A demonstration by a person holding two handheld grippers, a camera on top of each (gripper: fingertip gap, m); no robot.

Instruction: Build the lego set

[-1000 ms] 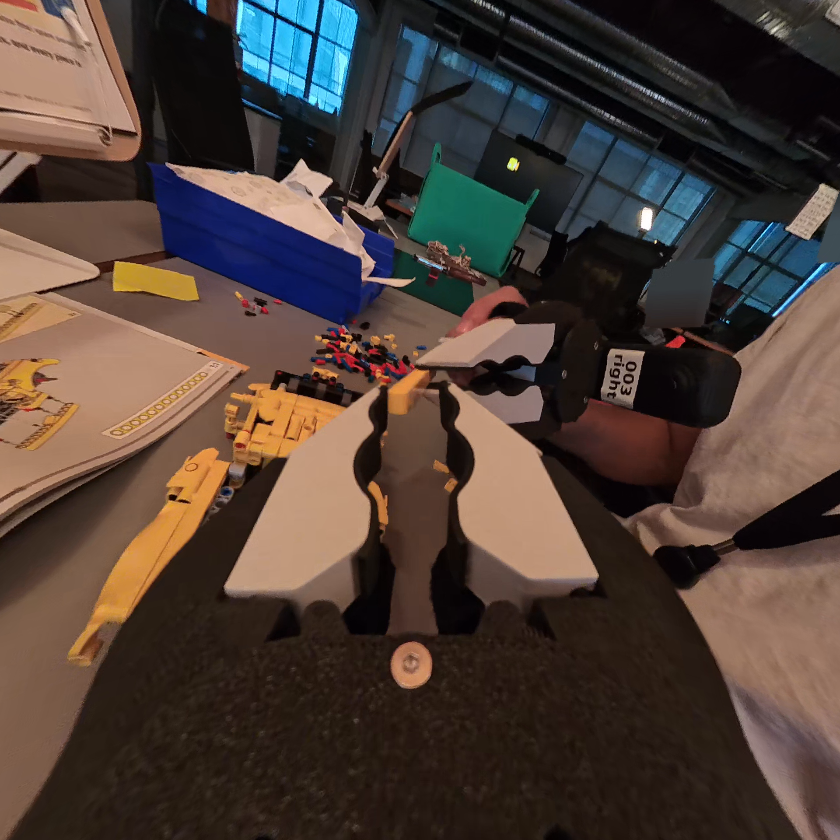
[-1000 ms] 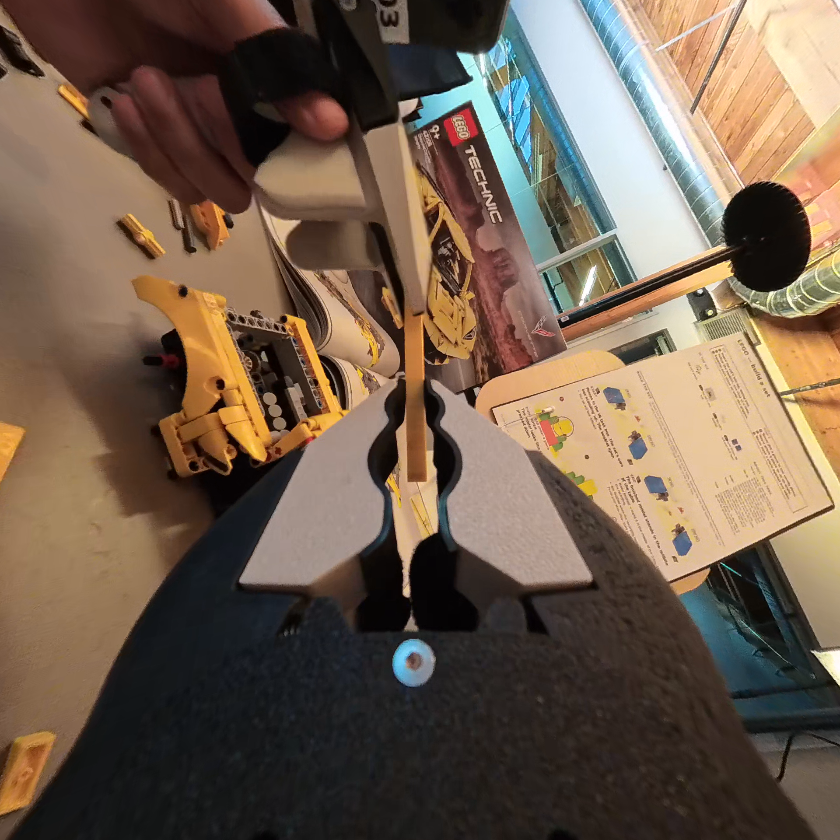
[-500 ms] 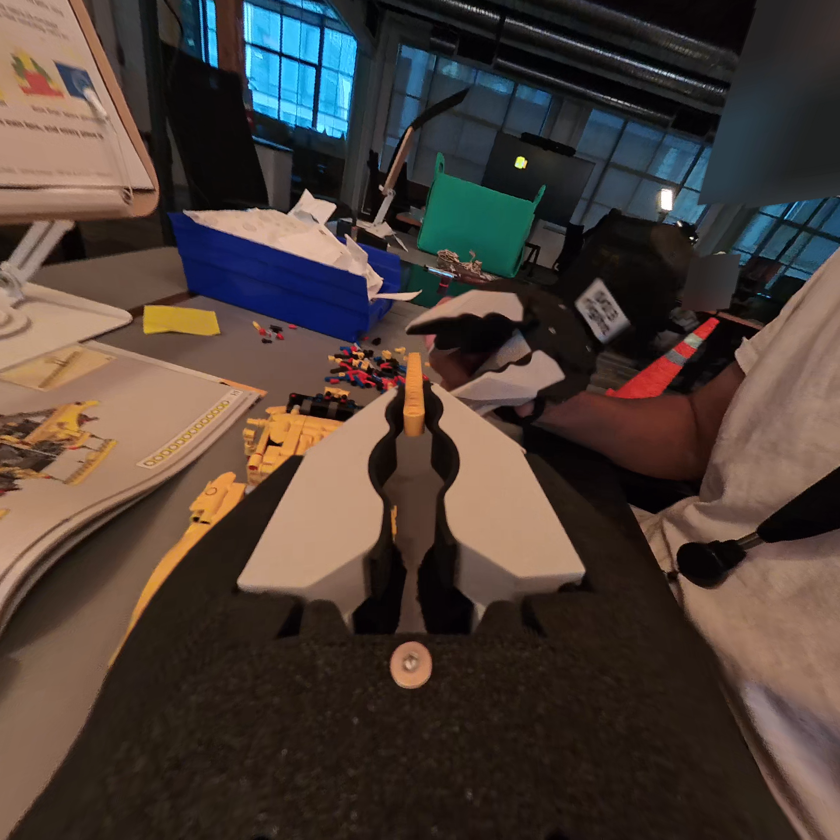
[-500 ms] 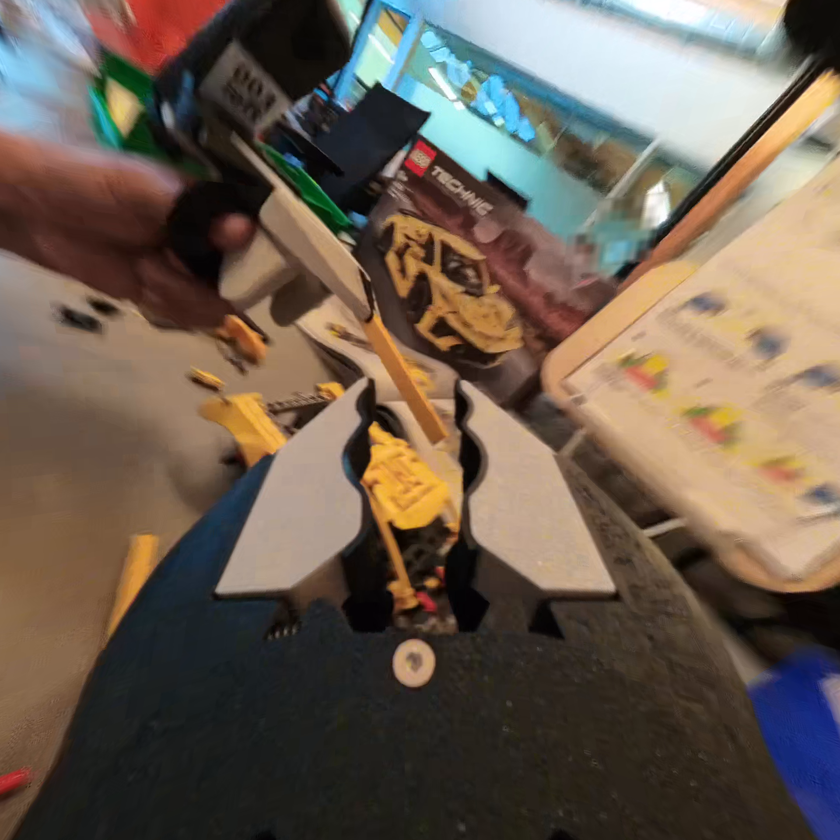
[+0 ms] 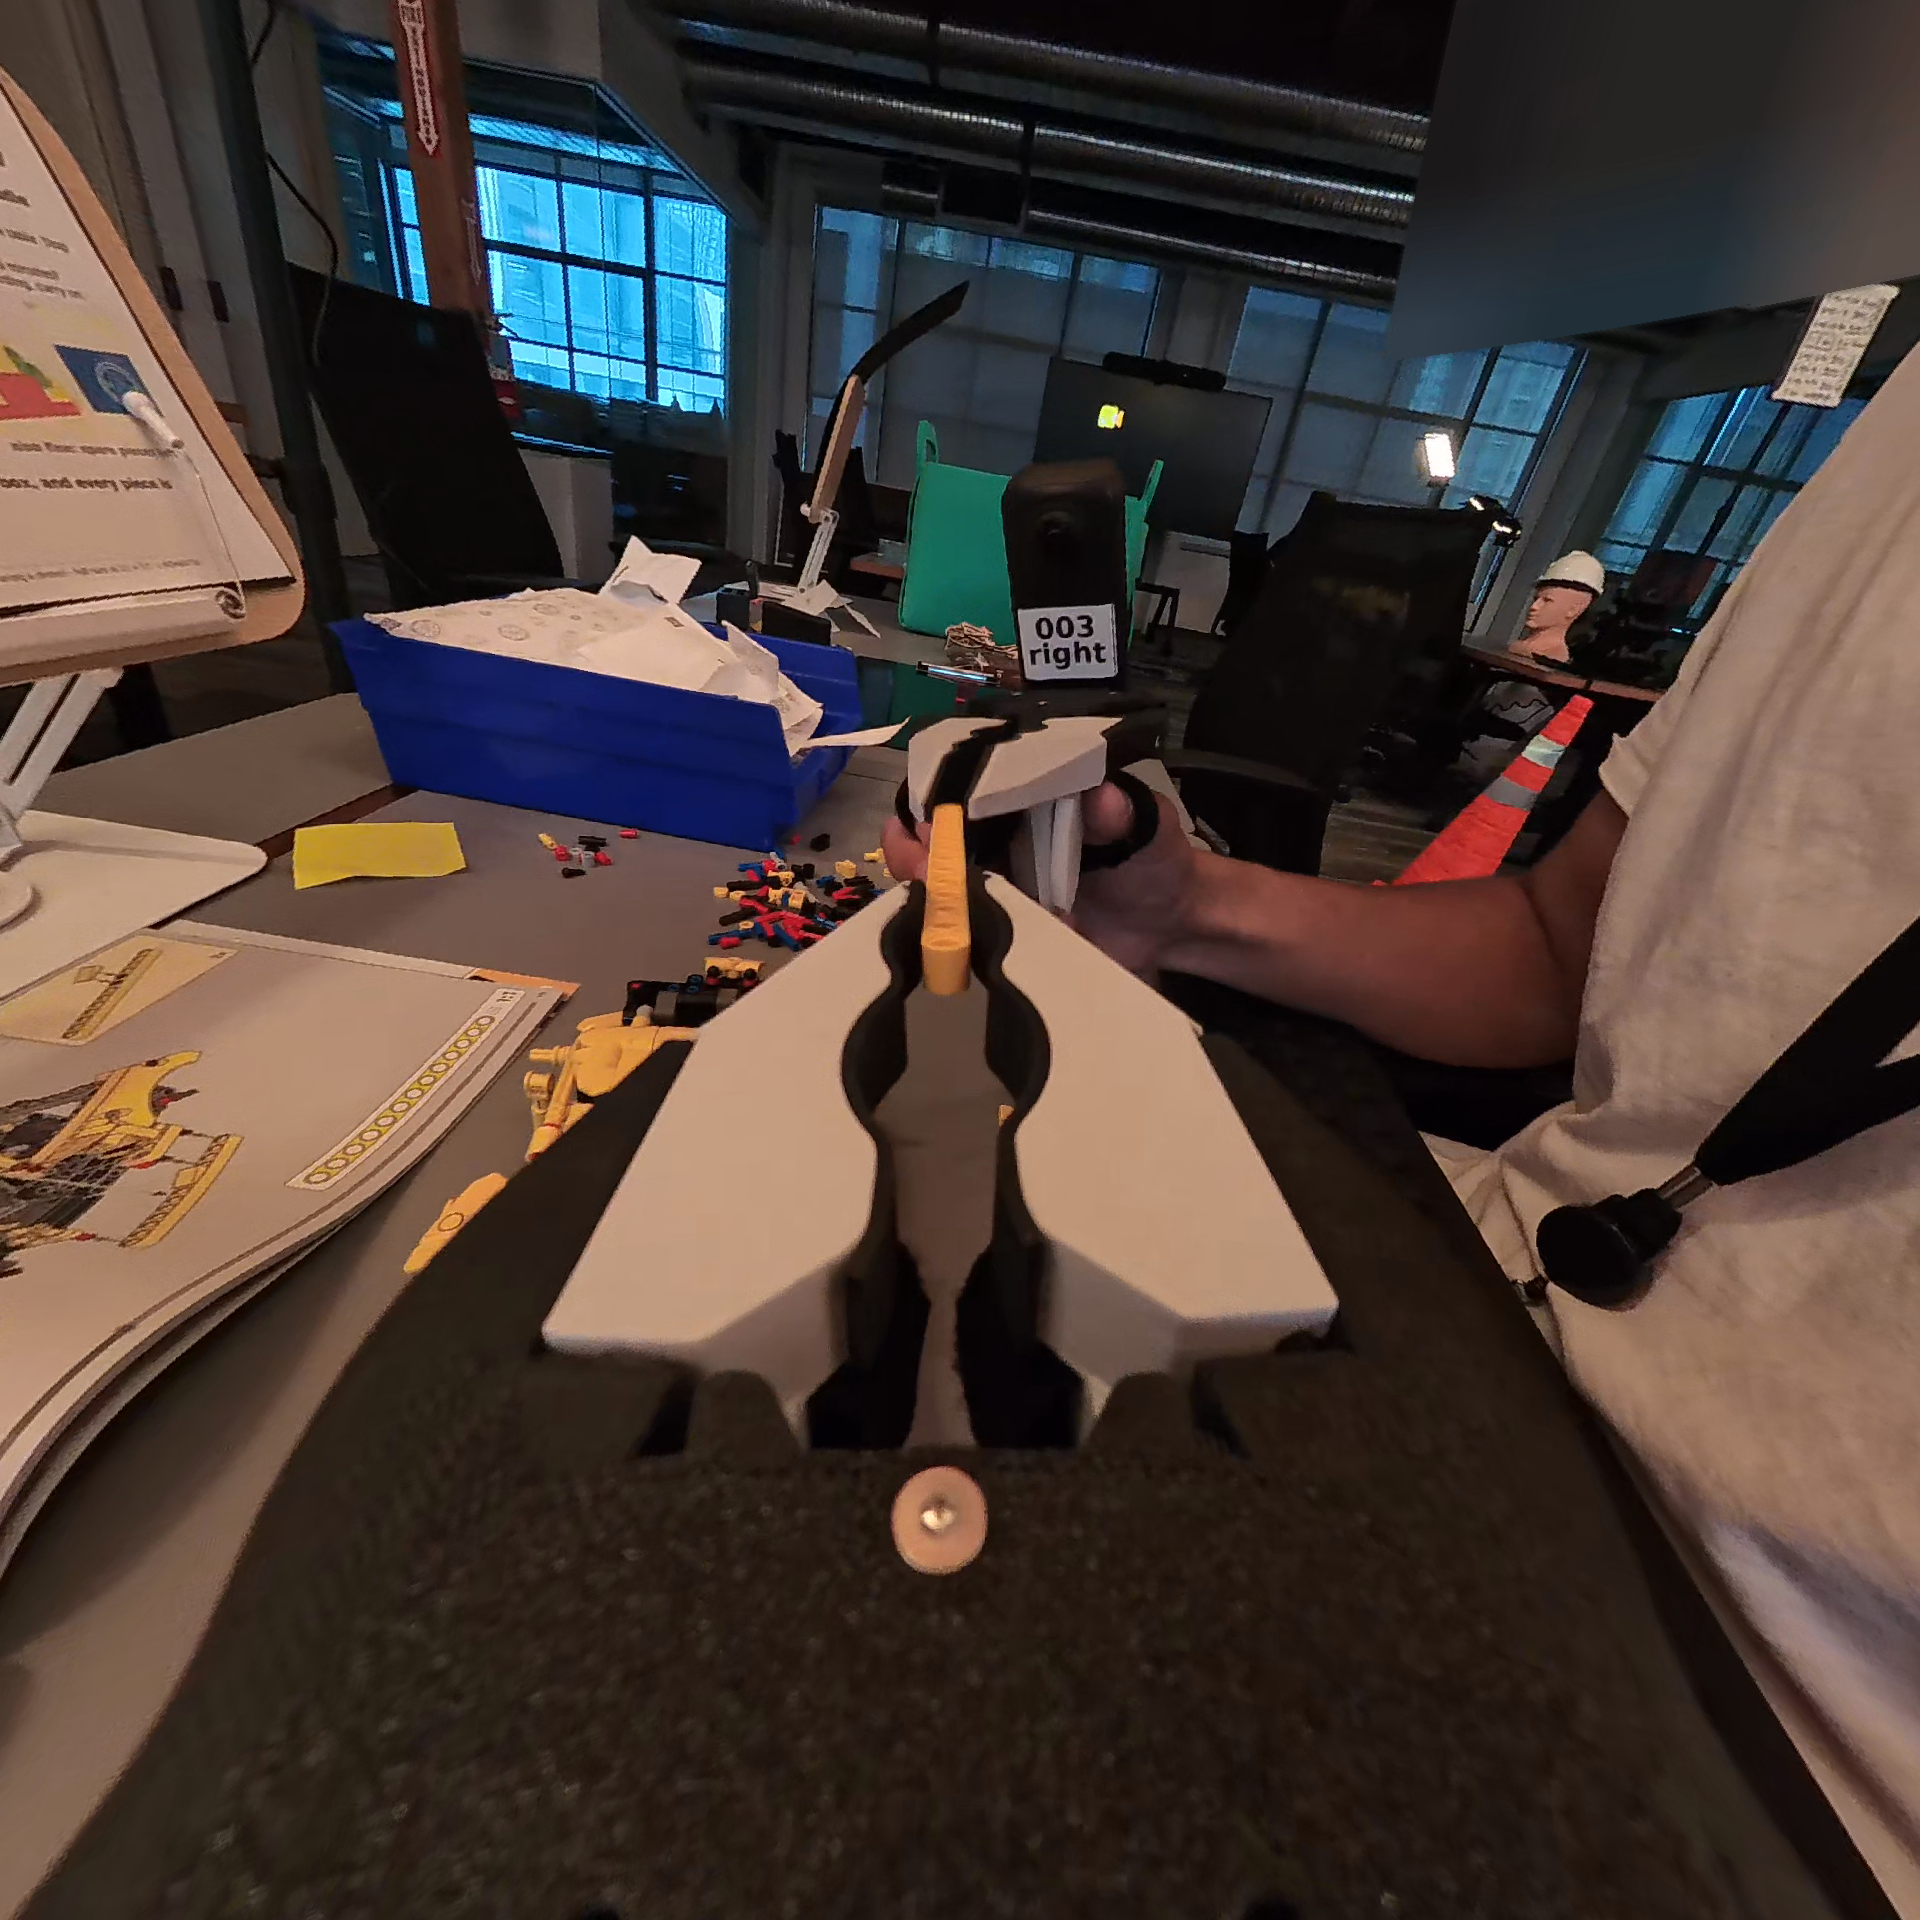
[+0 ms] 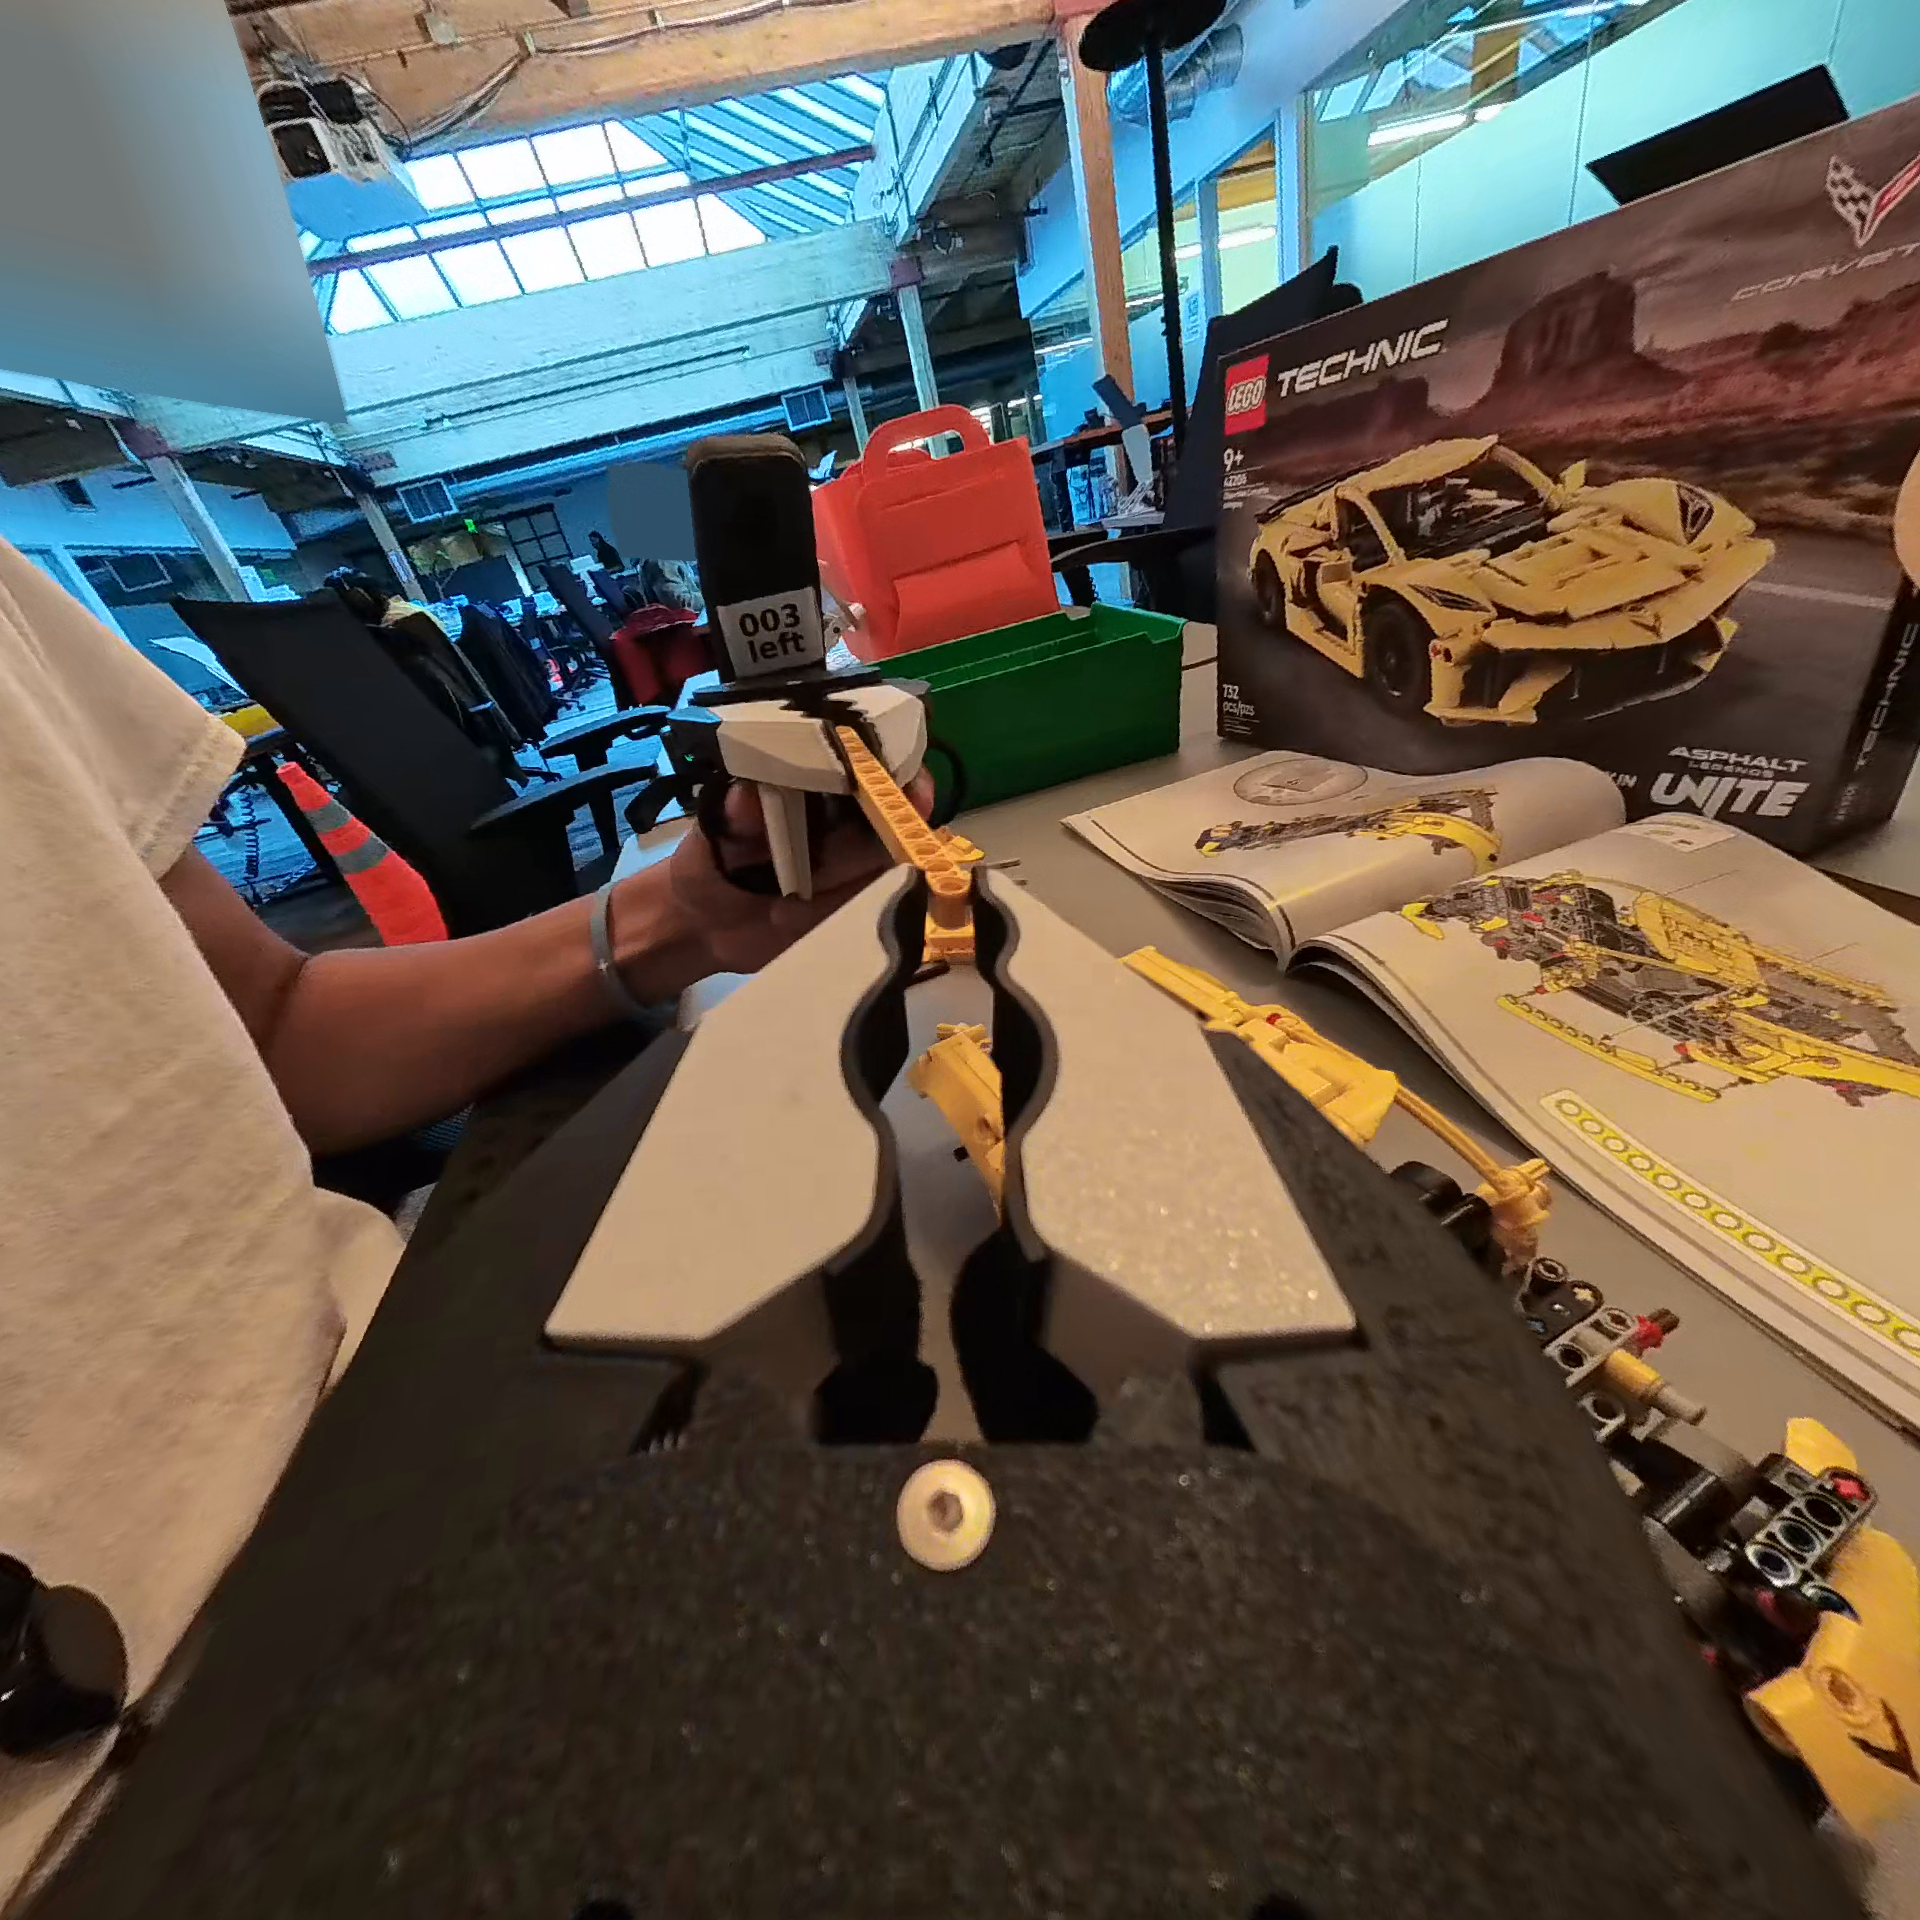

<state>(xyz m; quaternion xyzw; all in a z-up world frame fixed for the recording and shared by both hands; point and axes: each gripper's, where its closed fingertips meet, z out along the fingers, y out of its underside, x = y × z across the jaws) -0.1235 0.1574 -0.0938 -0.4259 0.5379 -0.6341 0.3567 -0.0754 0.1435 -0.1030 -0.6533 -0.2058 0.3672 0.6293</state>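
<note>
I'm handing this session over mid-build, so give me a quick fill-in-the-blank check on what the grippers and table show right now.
1. Both grippers are shut on the two ends of one long ____ beam.
2. Behind the left gripper, the open bin on the table is ____.
3. The crumpled white paper lies in a ____ bin.
4. The instruction booklet lies ____ on the table.

Missing words: yellow; green; blue; open

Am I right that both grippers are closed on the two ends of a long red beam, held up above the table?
Not quite: the beam is yellow, not red, as the right wrist view shows. The left gripper and right gripper do each have jaws closed on one end, above the table.
</note>
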